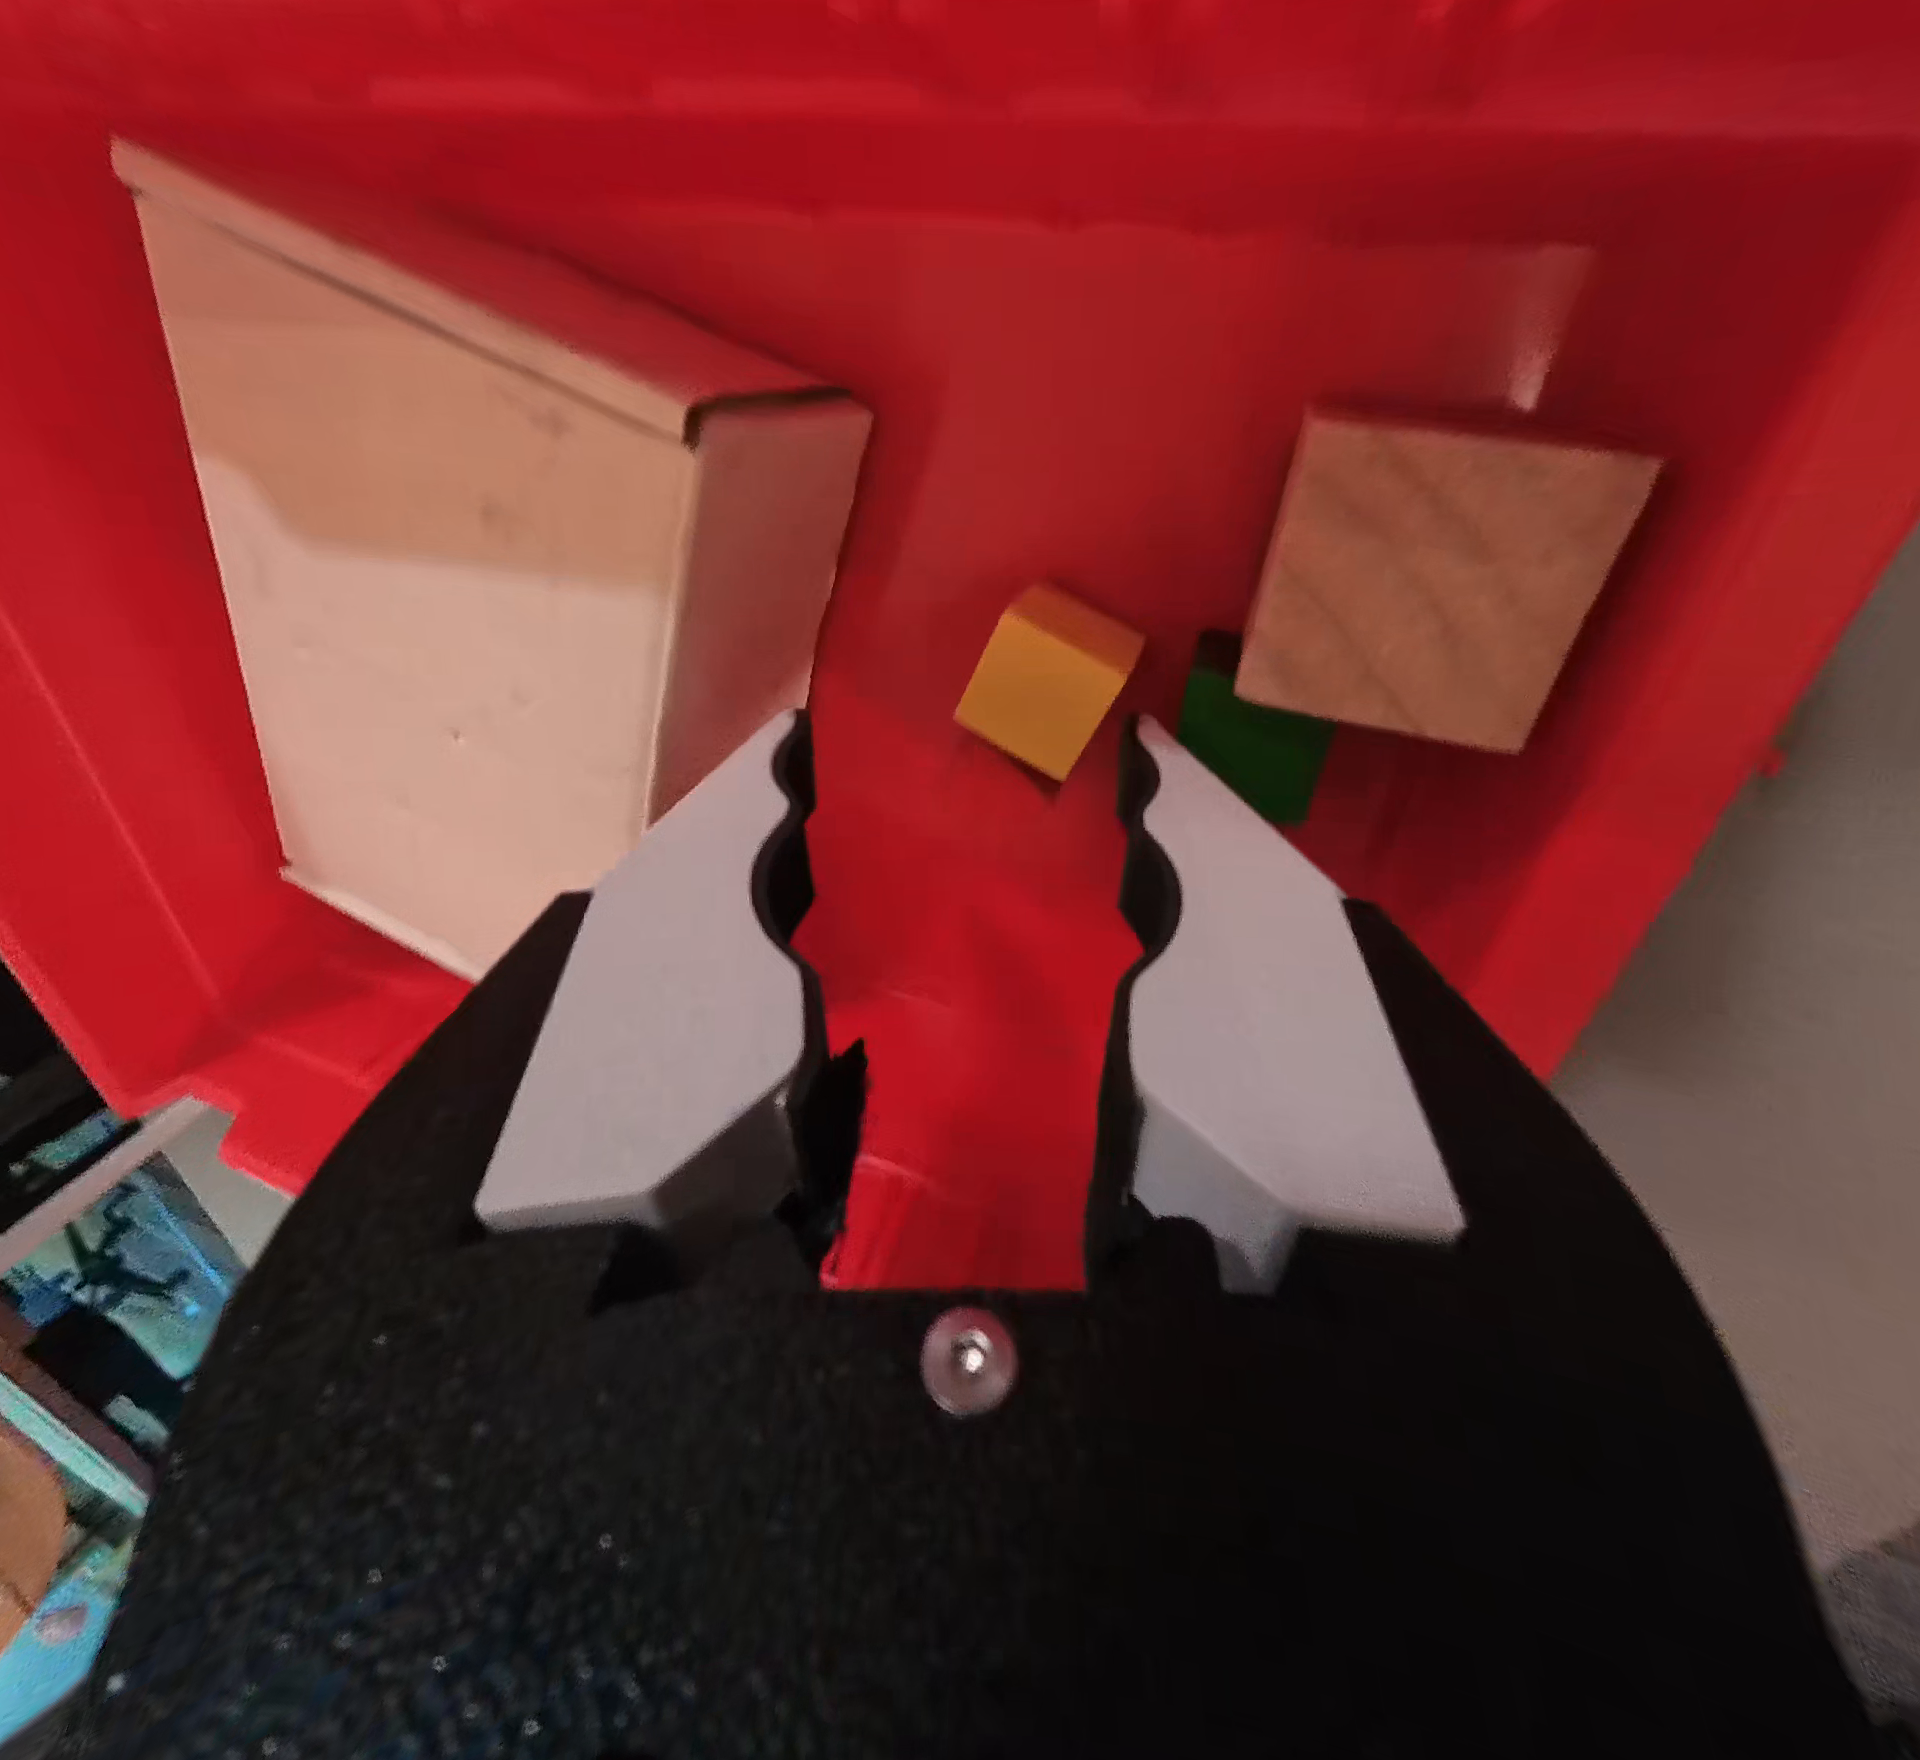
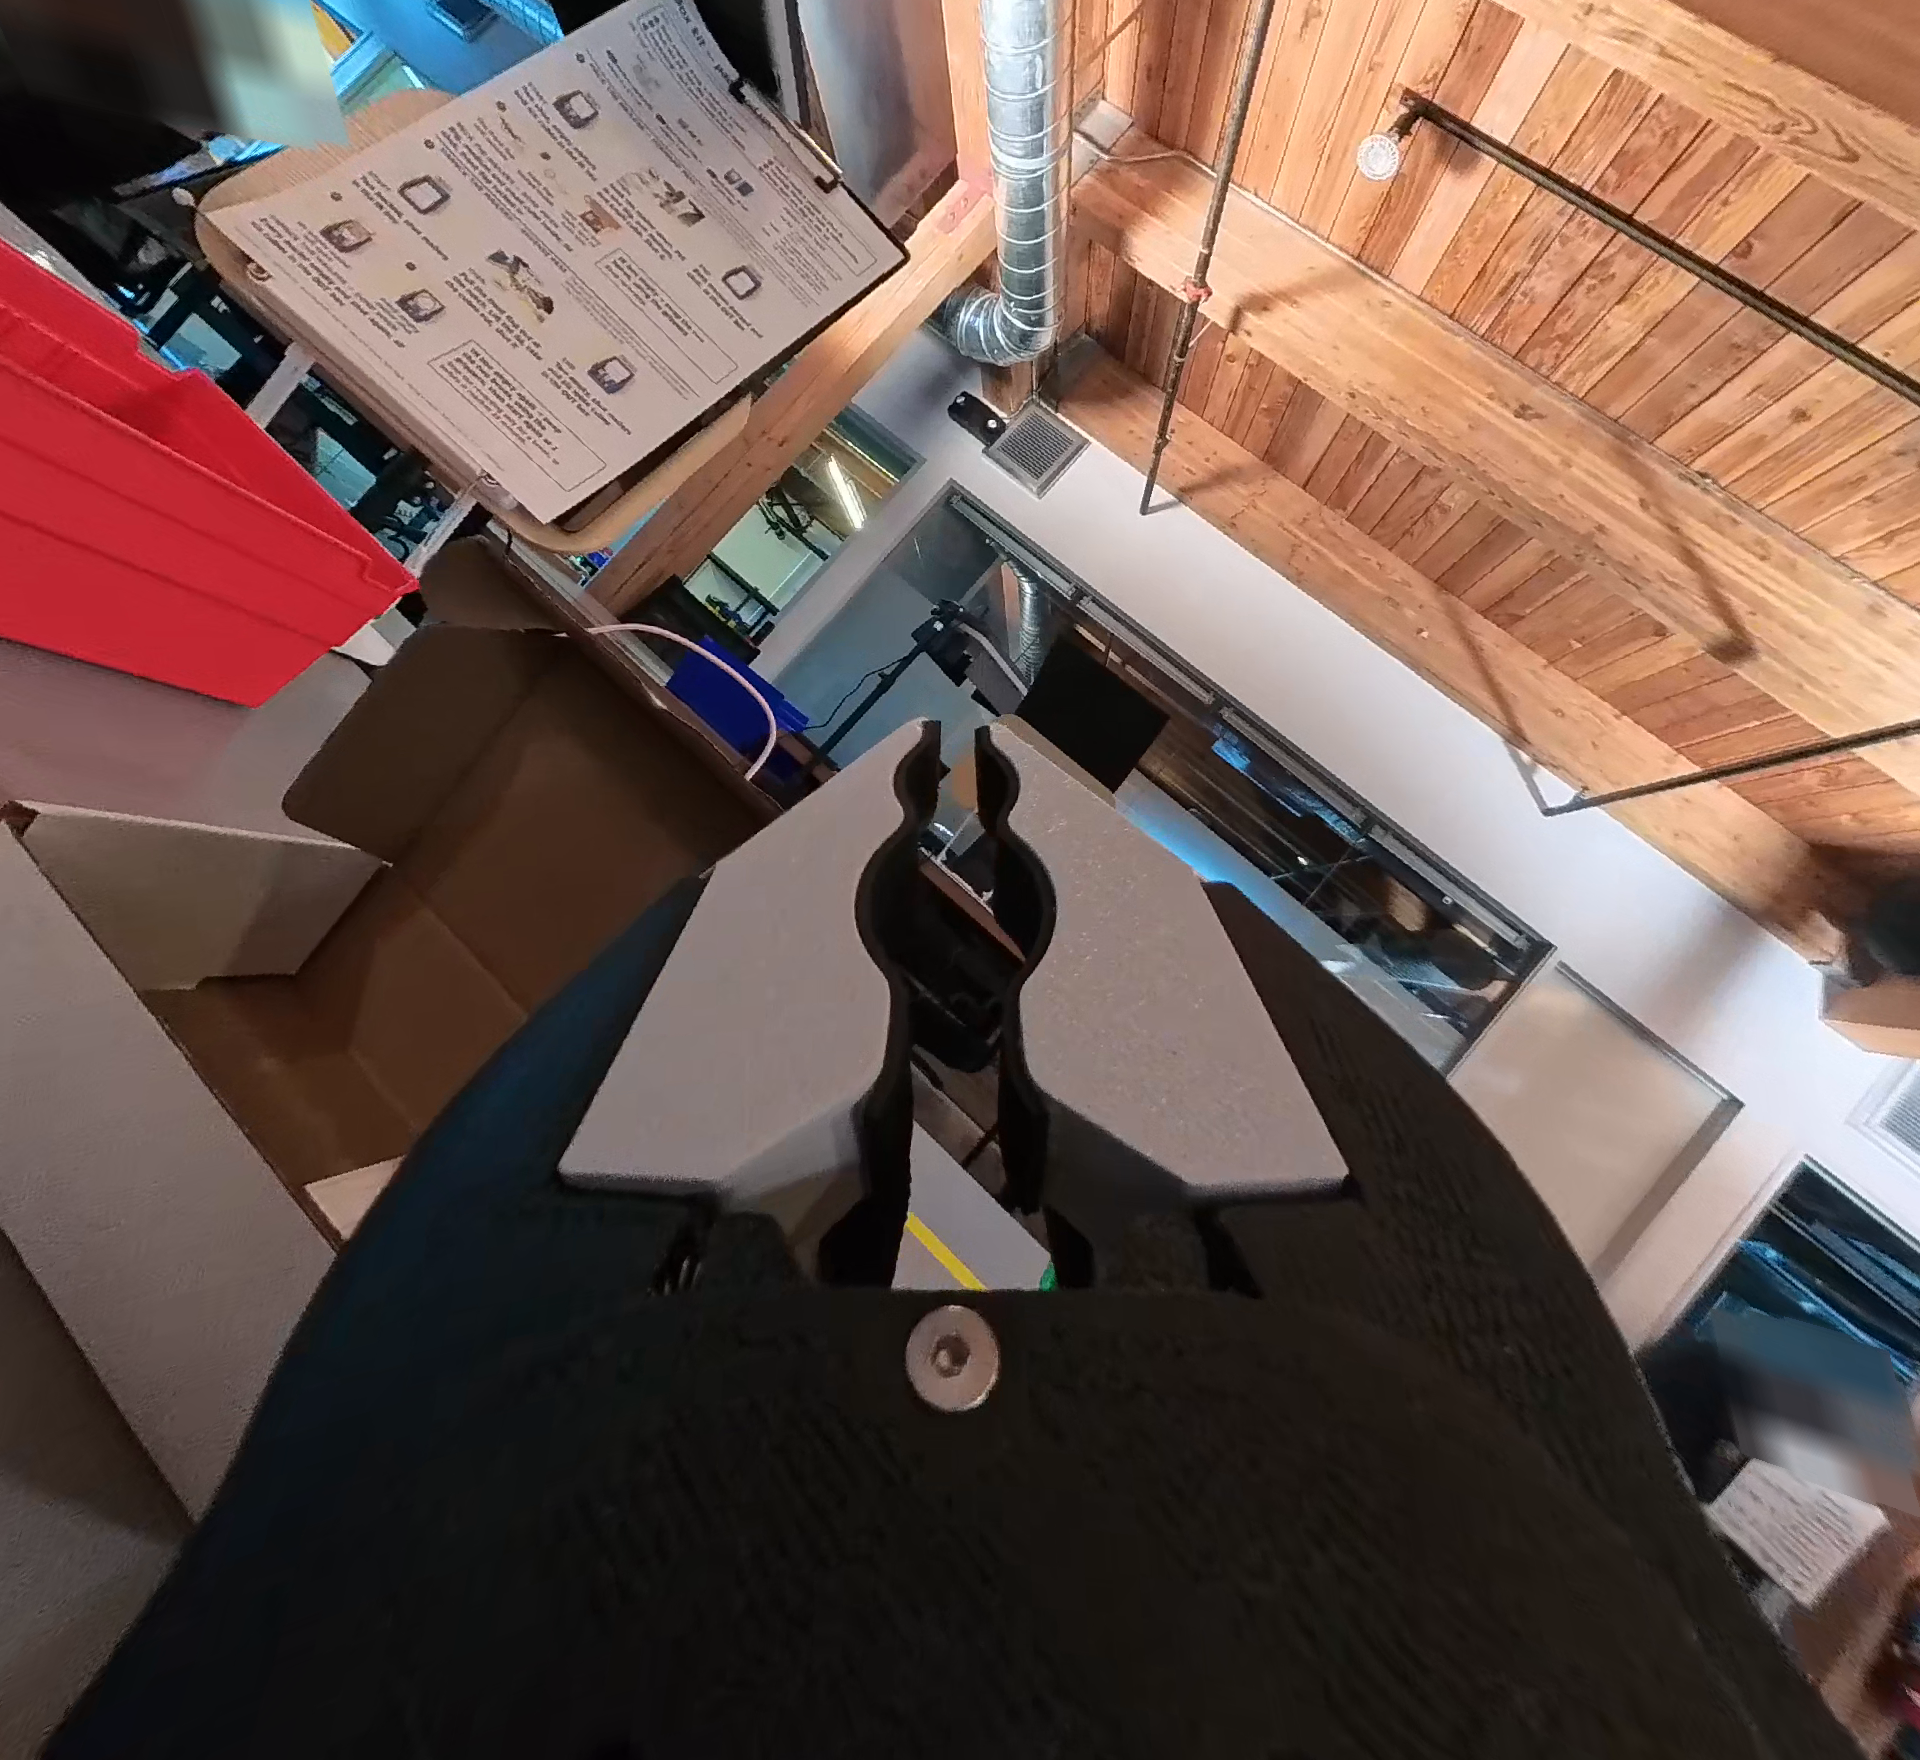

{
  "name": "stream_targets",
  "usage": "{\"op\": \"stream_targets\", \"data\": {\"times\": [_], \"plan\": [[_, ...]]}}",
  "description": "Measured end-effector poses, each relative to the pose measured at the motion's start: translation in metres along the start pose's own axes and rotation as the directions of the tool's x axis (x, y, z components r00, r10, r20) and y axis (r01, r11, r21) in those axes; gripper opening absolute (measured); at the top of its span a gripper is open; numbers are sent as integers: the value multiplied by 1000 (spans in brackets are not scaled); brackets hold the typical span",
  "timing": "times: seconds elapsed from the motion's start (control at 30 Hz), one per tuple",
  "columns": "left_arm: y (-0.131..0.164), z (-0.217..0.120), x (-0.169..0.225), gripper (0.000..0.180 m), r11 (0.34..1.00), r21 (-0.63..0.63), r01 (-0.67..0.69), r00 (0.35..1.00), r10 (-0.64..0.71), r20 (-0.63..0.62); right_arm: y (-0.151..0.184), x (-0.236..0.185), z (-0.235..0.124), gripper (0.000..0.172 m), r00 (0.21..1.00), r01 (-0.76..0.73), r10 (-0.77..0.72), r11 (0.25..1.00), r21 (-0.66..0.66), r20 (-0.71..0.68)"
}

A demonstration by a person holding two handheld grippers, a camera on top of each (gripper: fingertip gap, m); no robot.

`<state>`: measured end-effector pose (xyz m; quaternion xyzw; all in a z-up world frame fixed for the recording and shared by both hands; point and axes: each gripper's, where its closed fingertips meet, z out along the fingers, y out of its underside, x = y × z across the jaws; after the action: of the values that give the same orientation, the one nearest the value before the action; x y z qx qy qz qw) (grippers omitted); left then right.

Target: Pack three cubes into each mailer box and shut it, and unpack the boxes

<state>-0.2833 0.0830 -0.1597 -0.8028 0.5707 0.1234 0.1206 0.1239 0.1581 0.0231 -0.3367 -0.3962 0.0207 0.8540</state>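
1. Left gripper (image 1: 966,744) has its jaws spread wide with nothing between the pads, just the red floor of the bin (image 1: 1039,308) showing through the gap.
2. Just past its fingertips sits a yellow cube (image 1: 1044,676), tilted at an angle and lying apart from both fingers, a bit closer to the right-hand one.
3. Next to that, a green cube (image 1: 1252,749) is partly tucked behind the right fingertip and under a much bigger plain wooden block (image 1: 1444,583).
4. On the other side there's a closed mailer box (image 1: 457,567) lying flat in the same bin, near the left finger.
5. Right gripper (image 2: 958,754) is nearly shut, only a thin slit between the tips, and nothing gripped as far as I can see.
6. It's pointing upward into the room. An open cardboard box (image 2: 447,827) with flaps up is off to its left, plus the red bin's corner (image 2: 156,547).
7. Further out: a clipboard with a printed sheet (image 2: 551,256), a silver duct pipe (image 2: 1023,89) and a wood plank ceiling (image 2: 1558,256).
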Motion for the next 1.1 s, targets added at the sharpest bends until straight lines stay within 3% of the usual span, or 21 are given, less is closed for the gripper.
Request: {"op": "stream_targets", "data": {"times": [0.27,0.37,0.47,0.6,0.67,0.8,0.97,1.1], "plan": [[0,17,8,33,994,-24,-106,994,106,4,-1,-9,0,4,998,49,-49,999,5,34],[2,13,6,28,996,-43,-80,997,80,1,-1,-9,0,3,998,48,-48,999,5,35],[-7,-5,-8,27,998,-24,-53,995,55,88,-2,-9,0,3,998,52,-52,999,7,34],[-80,-63,-27,27,977,209,-42,961,-18,275,-2,-5,-1,3,998,56,-56,998,9,17],[-106,-93,-34,26,975,186,-122,901,30,432,-1,-2,-1,3,999,44,-44,999,4,7],[-189,-134,-8,26,913,309,-267,858,79,508,0,4,-2,3,1000,23,-23,1000,2,-13],[-282,-122,25,26,870,350,-346,868,156,470,2,3,-2,2,999,34,-34,999,-3,-10],[-328,-93,40,25,865,364,-345,911,215,353,2,0,-2,2,999,46,-46,999,-3,3]]}}
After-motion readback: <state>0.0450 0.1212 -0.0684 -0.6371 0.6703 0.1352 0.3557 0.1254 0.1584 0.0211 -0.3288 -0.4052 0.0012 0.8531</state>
